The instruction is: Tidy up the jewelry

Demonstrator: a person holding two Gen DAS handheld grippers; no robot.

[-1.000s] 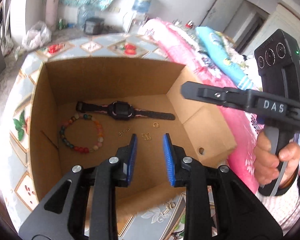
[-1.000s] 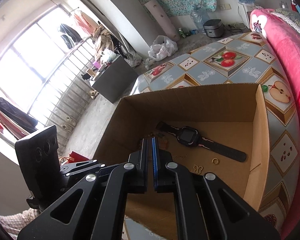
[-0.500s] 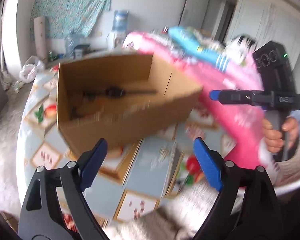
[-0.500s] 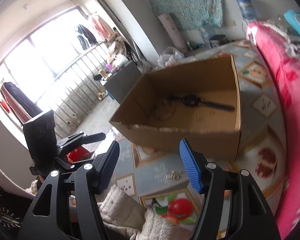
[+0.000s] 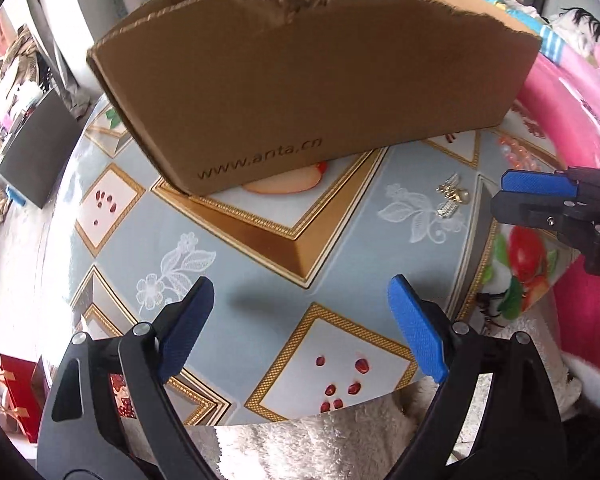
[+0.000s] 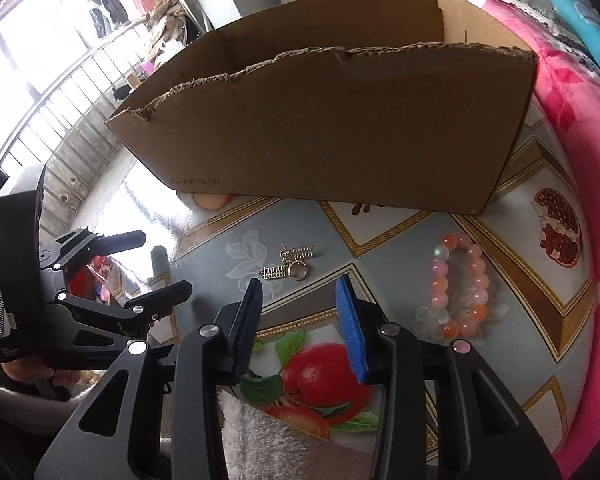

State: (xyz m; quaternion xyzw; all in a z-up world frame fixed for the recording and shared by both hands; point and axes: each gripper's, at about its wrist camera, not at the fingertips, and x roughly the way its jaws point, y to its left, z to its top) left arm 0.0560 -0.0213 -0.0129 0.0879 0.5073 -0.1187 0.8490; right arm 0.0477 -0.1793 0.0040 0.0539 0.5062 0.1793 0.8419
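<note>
Now sees the cardboard box (image 5: 300, 92) only from outside, from low over the table (image 5: 260, 264), where a second ago looked down into it at the watch and beads already inside. Keeps the left gripper (image 5: 300, 282) at the left over bare cloth, with jaws wide and opening more, nothing between them. Finds further right the small gold pieces (image 6: 290, 266), lying on the cloth just before the box wall. Brings the right gripper (image 6: 299, 282) close behind them, with jaws half apart and closing, yet nothing between them and no touch. Leaves at far right the pink bead bracelet (image 6: 460, 284), also outside. Means probably a new pick: gold pieces first, then into the box.
</note>
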